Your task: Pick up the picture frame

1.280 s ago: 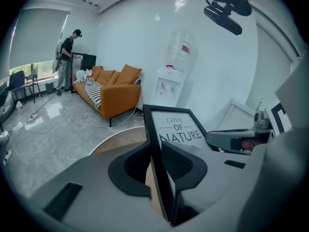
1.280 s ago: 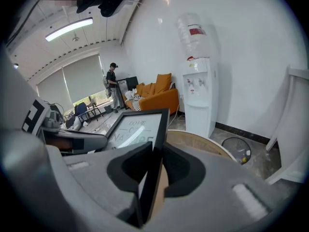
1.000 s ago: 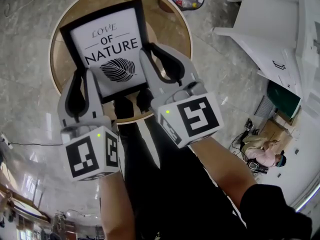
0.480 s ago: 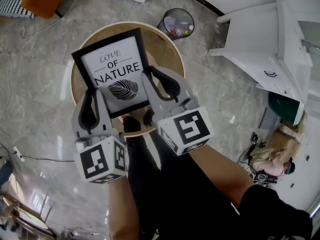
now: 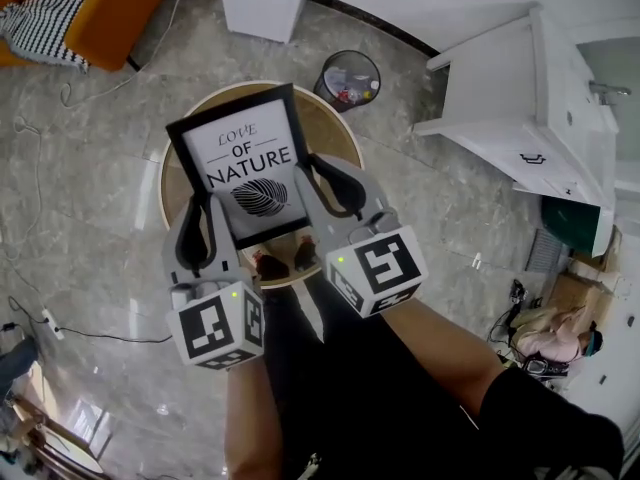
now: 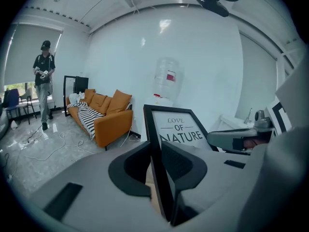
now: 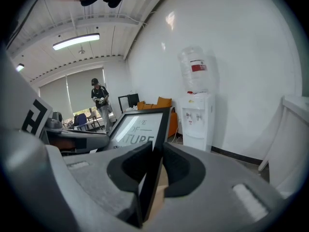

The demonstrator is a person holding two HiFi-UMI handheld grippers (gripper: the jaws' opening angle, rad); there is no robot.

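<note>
Left gripper [image 5: 207, 208] pinches the picture frame [image 5: 245, 163] by its left edge, right gripper [image 5: 320, 173] by its right edge. Grips same as a second ago. Frame held tilted over the round table [image 5: 338, 133]. Both now smaller, nearer mid-view. Orange sofa [image 5: 110, 8] newly in sight.

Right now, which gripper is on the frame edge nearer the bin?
Right gripper: clamps the frame edge toward the bin; left gripper holds the opposite edge.
</note>
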